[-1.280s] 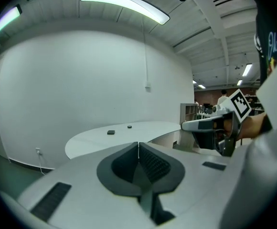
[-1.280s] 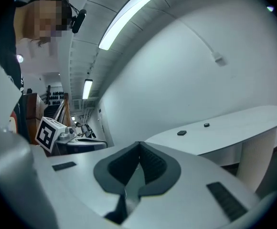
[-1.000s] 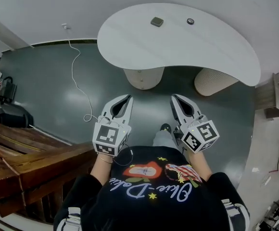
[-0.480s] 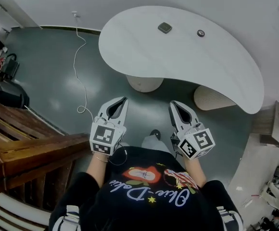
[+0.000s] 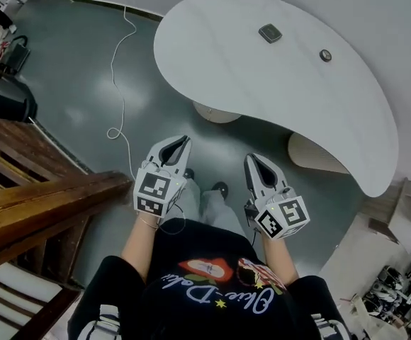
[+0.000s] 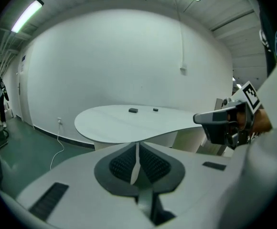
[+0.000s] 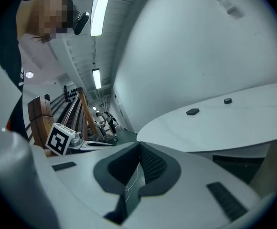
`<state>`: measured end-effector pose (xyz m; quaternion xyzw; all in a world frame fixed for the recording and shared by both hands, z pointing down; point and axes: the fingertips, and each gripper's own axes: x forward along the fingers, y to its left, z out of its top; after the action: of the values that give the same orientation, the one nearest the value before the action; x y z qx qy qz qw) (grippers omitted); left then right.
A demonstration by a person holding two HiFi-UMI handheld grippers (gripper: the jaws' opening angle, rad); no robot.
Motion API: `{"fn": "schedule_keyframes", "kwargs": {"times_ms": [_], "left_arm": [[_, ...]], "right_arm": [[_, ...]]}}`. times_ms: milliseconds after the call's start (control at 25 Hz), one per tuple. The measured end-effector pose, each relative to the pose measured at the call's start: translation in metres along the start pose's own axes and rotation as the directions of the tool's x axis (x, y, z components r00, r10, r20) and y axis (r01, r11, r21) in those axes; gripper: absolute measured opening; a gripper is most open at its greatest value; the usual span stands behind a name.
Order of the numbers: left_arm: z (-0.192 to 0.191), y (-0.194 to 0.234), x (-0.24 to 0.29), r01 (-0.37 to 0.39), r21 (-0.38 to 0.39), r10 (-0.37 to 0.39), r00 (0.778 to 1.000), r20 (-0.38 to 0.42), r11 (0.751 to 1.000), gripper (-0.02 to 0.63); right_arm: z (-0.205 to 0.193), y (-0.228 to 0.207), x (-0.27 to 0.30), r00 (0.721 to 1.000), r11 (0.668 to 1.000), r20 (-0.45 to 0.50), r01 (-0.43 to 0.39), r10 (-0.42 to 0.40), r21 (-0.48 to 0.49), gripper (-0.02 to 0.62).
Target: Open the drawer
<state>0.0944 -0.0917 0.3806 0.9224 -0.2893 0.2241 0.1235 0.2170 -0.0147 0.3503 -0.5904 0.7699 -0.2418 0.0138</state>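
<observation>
No drawer shows in any view. My left gripper [image 5: 183, 140] and right gripper [image 5: 250, 159] hang side by side over the dark floor, in front of the person's body. Both point toward a white curved table [image 5: 262, 91] and stand short of its near edge. In the left gripper view the left gripper [image 6: 136, 147] has its jaws together with nothing between them. In the right gripper view the right gripper [image 7: 139, 147] is likewise shut and empty. On the tabletop lie a small dark square object [image 5: 270, 32] and a small round one [image 5: 325, 55].
Two pale pedestals [image 5: 216, 112] [image 5: 319, 154] carry the table. Wooden stair-like beams [image 5: 35, 204] rise at the left. A white cable [image 5: 124, 69] trails over the floor. A wooden unit [image 5: 383, 204] stands at the right edge, with clutter beyond it.
Both grippers have sunk lower and stay shut. The head view has swung, so the table now sits further right and the wooden beams fill more of the left.
</observation>
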Motion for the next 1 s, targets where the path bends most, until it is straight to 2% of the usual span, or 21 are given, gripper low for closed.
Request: {"fn": "schedule_keyframes", "kwargs": {"times_ms": [240,560,1000], "left_arm": [[-0.033,0.03,0.046,-0.029,-0.069,0.028,0.999,-0.014,0.997,0.008],[-0.077,0.064,0.097,-0.041,-0.09,0.041,0.999,-0.002,0.995,0.01],[-0.12,0.079,0.169,-0.046,-0.143,0.04,0.998,-0.043,0.989,0.1]], "right_arm": [[-0.018,-0.012,0.046,0.999,1.0,-0.045,-0.014,0.015,0.018,-0.002],[-0.054,-0.011,0.105,0.997,0.999,-0.075,-0.024,0.026,0.023,-0.002],[-0.083,-0.022,0.138,0.993,0.997,-0.112,-0.035,0.042,0.065,-0.002]]}}
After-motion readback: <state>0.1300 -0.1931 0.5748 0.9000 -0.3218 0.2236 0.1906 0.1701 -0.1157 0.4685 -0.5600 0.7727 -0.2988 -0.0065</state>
